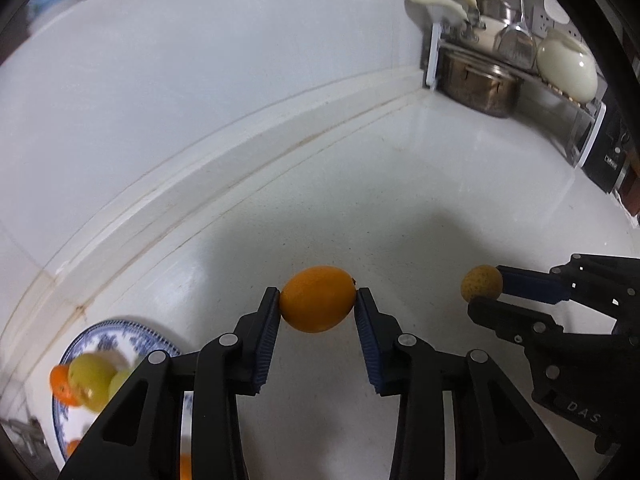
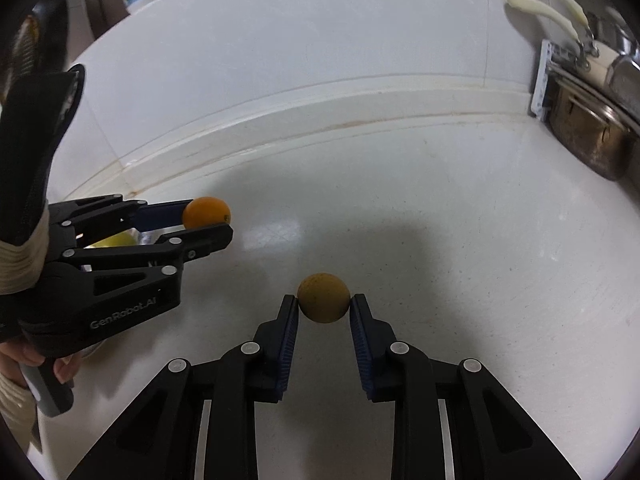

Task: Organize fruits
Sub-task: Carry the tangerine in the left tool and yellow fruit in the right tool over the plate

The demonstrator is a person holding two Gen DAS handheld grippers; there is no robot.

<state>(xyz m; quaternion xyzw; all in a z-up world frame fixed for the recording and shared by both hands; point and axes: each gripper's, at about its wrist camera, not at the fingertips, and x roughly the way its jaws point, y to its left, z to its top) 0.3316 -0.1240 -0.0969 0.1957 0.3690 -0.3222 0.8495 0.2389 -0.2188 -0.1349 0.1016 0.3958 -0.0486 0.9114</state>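
Note:
My left gripper (image 1: 317, 300) is shut on an orange fruit (image 1: 318, 299) and holds it above the white counter; it also shows in the right wrist view (image 2: 208, 222) with the orange (image 2: 207, 211) at its tips. My right gripper (image 2: 324, 303) is shut on a small brownish-yellow round fruit (image 2: 323, 298); in the left wrist view it (image 1: 486, 286) comes in from the right with that fruit (image 1: 481, 282). A blue-and-white plate (image 1: 116, 330) at lower left holds green and orange fruits (image 1: 91, 378).
A dish rack with a metal pot (image 1: 478, 80), a white bowl (image 1: 566, 70) and utensils stands in the back right corner. The white counter (image 1: 400, 184) meets a white wall along a raised ledge (image 1: 240, 160). A dark appliance (image 1: 612, 152) sits at far right.

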